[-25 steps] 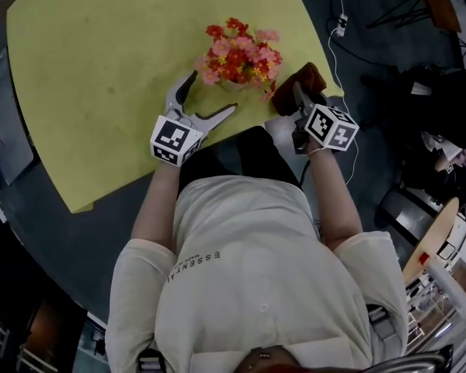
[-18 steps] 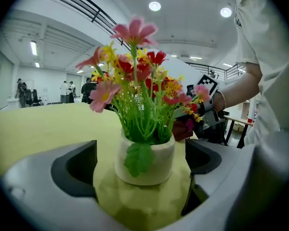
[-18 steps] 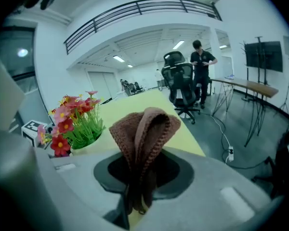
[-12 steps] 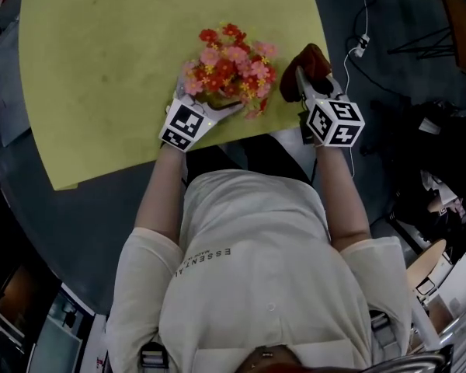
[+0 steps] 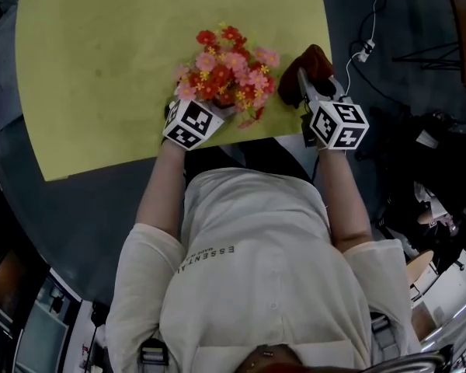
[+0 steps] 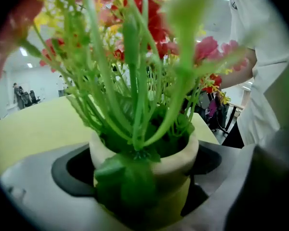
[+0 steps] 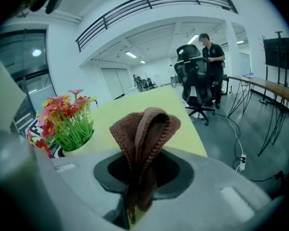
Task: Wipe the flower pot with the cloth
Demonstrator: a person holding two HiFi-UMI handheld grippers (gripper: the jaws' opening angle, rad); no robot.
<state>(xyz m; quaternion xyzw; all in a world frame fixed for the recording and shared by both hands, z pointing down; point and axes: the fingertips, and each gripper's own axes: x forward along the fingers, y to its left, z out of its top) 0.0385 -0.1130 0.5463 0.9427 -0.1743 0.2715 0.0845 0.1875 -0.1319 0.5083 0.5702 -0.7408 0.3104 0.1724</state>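
Flower pot [image 6: 176, 160], cream, holds artificial flowers [image 5: 229, 68] on green stems. It stands on the yellow table [image 5: 101, 68], close to the near edge. Left gripper [image 5: 215, 109] is released, its jaws wide either side of the pot and just closing slightly. Right gripper [image 5: 314, 90] is clenched on the brown cloth [image 5: 312, 61], beside the flowers, near the table's right edge. Broad bare tabletop lies beyond. The head view hides the pot under blooms; the left gripper view shows its rim.
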